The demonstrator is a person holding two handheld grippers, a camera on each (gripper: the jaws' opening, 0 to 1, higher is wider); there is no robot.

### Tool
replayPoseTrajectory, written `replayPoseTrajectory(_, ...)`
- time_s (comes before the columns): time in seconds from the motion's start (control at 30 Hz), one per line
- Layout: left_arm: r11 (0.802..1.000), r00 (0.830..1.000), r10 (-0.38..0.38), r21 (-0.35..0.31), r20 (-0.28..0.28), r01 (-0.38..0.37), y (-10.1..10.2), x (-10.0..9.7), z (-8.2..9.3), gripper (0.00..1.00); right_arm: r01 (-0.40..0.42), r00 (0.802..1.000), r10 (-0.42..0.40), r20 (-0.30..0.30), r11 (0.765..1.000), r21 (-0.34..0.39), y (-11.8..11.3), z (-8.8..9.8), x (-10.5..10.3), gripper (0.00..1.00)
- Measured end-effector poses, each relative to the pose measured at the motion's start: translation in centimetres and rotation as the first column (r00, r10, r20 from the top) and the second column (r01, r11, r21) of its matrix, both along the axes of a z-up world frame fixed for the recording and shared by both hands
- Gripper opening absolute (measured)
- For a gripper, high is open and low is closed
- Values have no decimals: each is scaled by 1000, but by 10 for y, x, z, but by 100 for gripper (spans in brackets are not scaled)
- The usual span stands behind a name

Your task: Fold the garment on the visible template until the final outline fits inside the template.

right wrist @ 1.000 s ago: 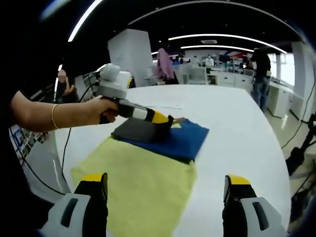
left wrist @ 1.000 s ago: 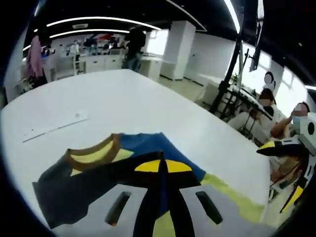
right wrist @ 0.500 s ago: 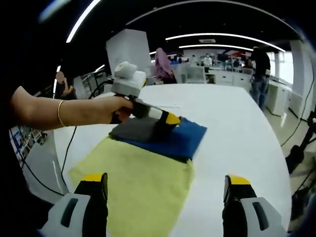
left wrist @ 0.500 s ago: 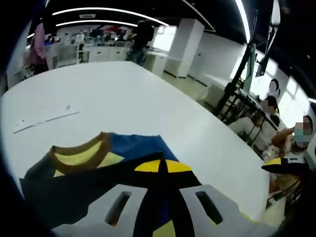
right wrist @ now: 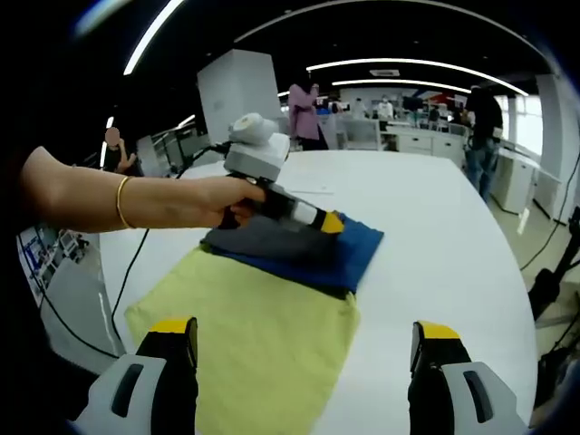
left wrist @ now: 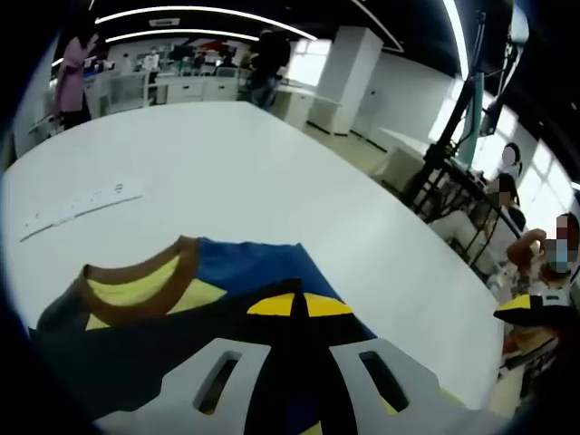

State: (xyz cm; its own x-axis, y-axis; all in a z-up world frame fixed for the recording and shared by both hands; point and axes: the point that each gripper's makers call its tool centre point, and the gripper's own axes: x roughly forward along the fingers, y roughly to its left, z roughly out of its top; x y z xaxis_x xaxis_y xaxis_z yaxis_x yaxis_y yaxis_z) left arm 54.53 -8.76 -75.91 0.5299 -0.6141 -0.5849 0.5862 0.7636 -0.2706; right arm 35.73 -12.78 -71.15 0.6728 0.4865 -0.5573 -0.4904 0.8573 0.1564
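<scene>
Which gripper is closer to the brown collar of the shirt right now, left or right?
Left. The left gripper is shut over the folded shirt, with the brown collar just ahead of its jaws. The right gripper is open and back over the yellow mat, away from the collar.

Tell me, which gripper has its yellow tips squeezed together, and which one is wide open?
The left gripper, over the garment, has its tips pressed together. The right gripper is open, jaws far apart above the yellow template.
</scene>
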Motion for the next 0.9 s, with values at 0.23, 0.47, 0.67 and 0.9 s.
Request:
replayPoseTrajectory(0.23,993,993,-99,76,57,94,-4,-2,-5,0,4,1000,-4,-4,1000,1,-2,-2,0,97)
replayPoseTrajectory(0.47,990,984,-131,72,123,123,-2,-5,7,25,-21,1000,21,0,1000,-2,4,-1,0,98)
replayPoseTrajectory(0.67,982,964,-191,41,185,187,-2,-11,20,53,-51,999,51,5,999,-2,7,3,0,99)
replayPoseTrajectory(0.9,976,945,-217,18,246,219,10,-19,34,70,-98,995,98,-9,995,21,13,5,-6,99)
